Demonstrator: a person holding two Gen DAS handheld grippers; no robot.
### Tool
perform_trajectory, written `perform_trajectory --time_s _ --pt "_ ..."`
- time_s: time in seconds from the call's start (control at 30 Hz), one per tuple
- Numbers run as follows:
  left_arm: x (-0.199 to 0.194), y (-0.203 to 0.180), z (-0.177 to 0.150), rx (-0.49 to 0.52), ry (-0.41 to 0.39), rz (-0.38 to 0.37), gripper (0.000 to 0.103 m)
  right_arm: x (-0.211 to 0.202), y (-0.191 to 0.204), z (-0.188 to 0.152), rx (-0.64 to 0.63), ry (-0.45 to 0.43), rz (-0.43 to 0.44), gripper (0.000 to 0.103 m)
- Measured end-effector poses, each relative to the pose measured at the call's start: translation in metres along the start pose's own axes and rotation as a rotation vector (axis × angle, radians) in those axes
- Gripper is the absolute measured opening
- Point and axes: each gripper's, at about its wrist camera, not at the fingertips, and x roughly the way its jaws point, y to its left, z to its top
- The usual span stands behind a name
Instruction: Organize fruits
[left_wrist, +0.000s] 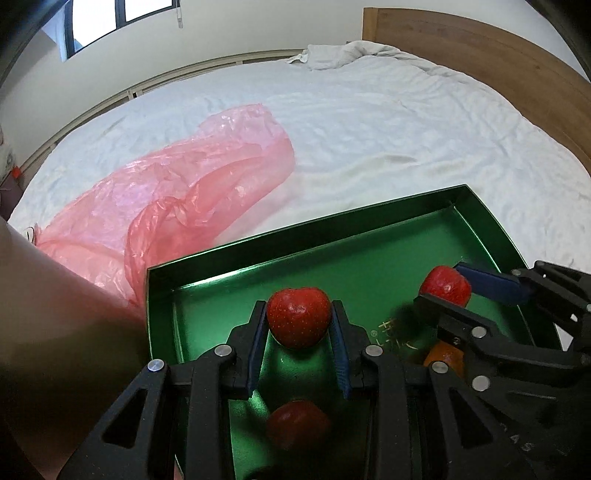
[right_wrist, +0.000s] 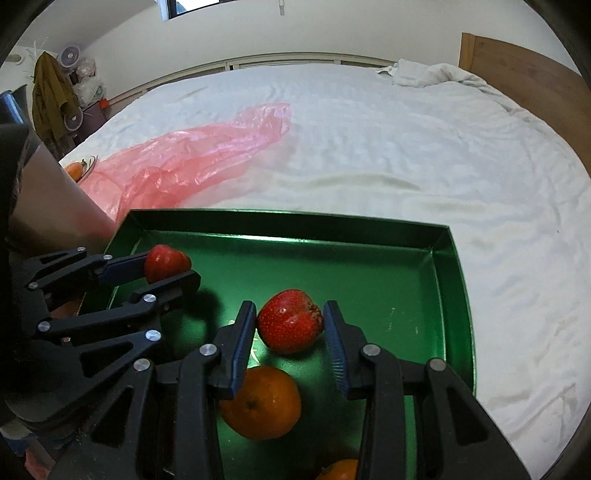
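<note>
White bed (right_wrist: 406, 155); green tray (right_wrist: 448, 280): three strawberries, two oranges.

Green tray (left_wrist: 476, 218), floor: gold printed characters with a small ® mark (left_wrist: 395, 332), partly hidden, not legible. Right gripper (left_wrist: 448, 291) body: faint embossed letters, seemingly "AS", incomplete. No other readable text.

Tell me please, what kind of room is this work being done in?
Most likely a bedroom. The green tray sits on a wide bed with a rumpled white sheet, a wooden headboard stands at one end, and a crumpled blanket lies beside it.
</note>
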Motion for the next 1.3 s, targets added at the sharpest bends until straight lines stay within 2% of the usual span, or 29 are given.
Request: perform_trajectory --time_s 0.27,0.43,0.53,0.7,0.77,0.87,0.97,1.03,1.1,1.23,1.3 --pt "0.009 0.000 -0.002 0.003 0.071 -0.013 0.028 0.009 -0.001 -0.004 0.016 0.019 0.011 0.043" --pt "0.007 0.001 -0.003 -0.003 0.069 -0.002 0.043 0.008 -0.005 -0.005 0.054 0.014 0.014 0.044" --pt "-0.001 0.002 -0.002 -0.003 0.042 0.014 0.050 0.006 -0.006 -0.007 0.065 0.007 -0.010 0.048" --pt "-0.030 0.000 -0.005 0.005 -0.041 0.010 0.055 -0.014 -0.005 -0.013 0.091 -0.032 -0.053 0.063" --pt "-0.047 0.000 -0.012 0.010 -0.076 0.010 0.056 -0.027 -0.001 -0.016 0.088 -0.053 -0.072 0.071" --pt "-0.074 0.000 -0.028 0.005 -0.121 -0.004 0.060 -0.050 0.006 -0.025 0.090 -0.079 -0.094 0.077" --pt "-0.103 -0.001 -0.048 0.008 -0.154 -0.018 0.069 -0.072 0.017 -0.036 0.084 -0.093 -0.111 0.081" --pt "-0.124 0.001 -0.063 0.003 -0.181 -0.029 0.083 -0.085 0.024 -0.046 0.076 -0.093 -0.115 0.084" --pt "-0.143 0.003 -0.075 -0.003 -0.203 -0.035 0.091 -0.097 0.033 -0.056 0.065 -0.087 -0.120 0.089" --pt "-0.172 0.011 -0.101 -0.022 -0.209 -0.033 0.095 -0.120 0.054 -0.077 0.044 -0.096 -0.109 0.094" --pt "-0.184 0.017 -0.116 -0.024 -0.216 -0.005 0.097 -0.131 0.067 -0.085 0.035 -0.107 -0.102 0.103"
